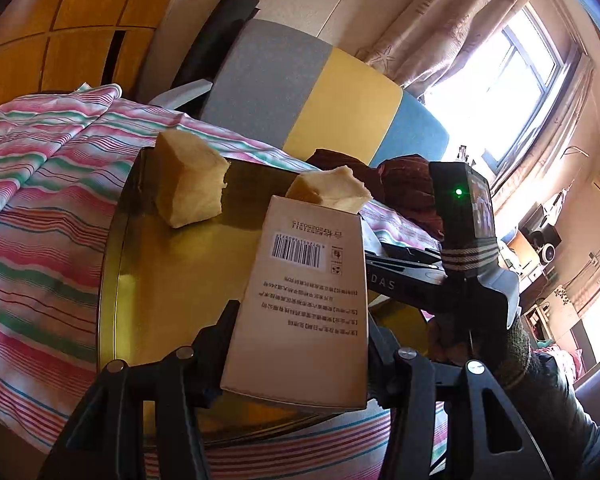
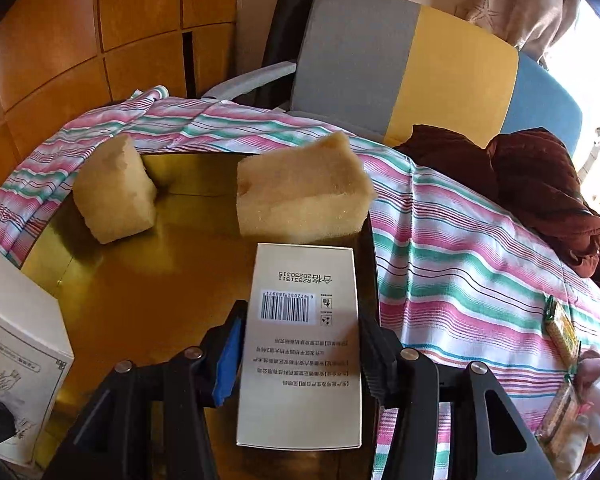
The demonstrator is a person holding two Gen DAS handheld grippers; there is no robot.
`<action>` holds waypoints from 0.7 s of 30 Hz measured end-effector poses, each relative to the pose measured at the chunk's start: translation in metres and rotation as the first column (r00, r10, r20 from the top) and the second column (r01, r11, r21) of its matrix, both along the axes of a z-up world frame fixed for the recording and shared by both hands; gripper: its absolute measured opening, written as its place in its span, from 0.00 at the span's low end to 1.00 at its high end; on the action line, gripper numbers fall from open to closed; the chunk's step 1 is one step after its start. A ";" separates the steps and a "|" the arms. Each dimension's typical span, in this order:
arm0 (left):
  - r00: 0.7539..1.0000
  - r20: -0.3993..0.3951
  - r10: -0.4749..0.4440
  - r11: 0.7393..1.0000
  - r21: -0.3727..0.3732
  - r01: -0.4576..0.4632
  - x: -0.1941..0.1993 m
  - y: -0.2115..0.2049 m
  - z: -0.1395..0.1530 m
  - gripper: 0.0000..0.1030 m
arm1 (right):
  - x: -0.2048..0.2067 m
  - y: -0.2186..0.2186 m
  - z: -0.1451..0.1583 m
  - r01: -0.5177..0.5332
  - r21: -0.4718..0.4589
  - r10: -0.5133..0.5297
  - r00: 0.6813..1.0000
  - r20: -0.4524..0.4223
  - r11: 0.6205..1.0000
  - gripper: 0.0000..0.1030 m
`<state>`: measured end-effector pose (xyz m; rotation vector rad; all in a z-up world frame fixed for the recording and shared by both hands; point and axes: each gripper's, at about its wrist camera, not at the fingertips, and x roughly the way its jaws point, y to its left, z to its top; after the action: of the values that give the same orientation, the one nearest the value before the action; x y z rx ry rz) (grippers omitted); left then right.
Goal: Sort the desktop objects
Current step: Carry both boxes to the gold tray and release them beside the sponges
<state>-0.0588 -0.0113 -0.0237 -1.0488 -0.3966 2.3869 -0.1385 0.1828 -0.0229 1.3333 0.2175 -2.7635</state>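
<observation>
Left wrist view: the striped cloth [image 1: 40, 220] covers the table, and on it sits the round gold tray [image 1: 180, 280]. Your left gripper [image 1: 300, 320] is closed to the width of the left-hand box [image 1: 300, 272]. It grips the box's two long sides above the near part of the tray, with the barcode face up. The box reaches past the fingertips towards the far sponge block [image 1: 332, 190] and hides that block's lower half. A second sponge block [image 1: 188, 180] stands on the far left of the tray, well apart from the box.

In the right wrist view, your right gripper [image 2: 302, 316] likewise clamps the right-hand box [image 2: 300, 360] by its long sides. This is over the right part of the tray, and the box's far end lies just short of the nearer sponge.

In the left view that gripper's fingertips are hidden behind the left-hand box, and only its body shows at the right.

A white carton [image 2: 20, 340] is cut off at the left edge of the right view. You cannot tell there what holds it.

Snack packets [image 2: 560, 332] lie on the cloth at the far right, their print too blurred to read.
</observation>
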 end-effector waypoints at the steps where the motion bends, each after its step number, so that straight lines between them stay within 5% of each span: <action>1: 1.000 0.001 0.000 1.000 -0.004 0.000 -0.001 0.001 0.000 0.53 | -0.002 0.001 0.000 0.002 0.001 -0.002 1.000 -0.002 1.000 0.52; 5: 1.000 0.020 0.003 1.000 -0.017 -0.002 -0.004 0.007 0.001 0.53 | 0.000 0.005 0.004 0.004 -0.030 -0.005 1.000 -0.018 1.000 0.52; 11: 0.997 0.075 0.022 0.998 -0.055 -0.018 -0.017 0.020 0.000 0.53 | 0.033 0.023 0.019 -0.010 -0.162 -0.006 0.995 -0.095 0.987 0.70; 21: 0.975 0.185 0.121 0.988 -0.114 -0.101 -0.062 0.063 -0.008 0.53 | 0.089 0.085 0.027 0.079 -0.282 -0.131 0.976 -0.172 0.956 0.73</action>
<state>-0.1210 0.0517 -0.0320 -1.3424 -0.4112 2.4346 -0.0494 0.2682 0.0046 1.0454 -0.2284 -2.8741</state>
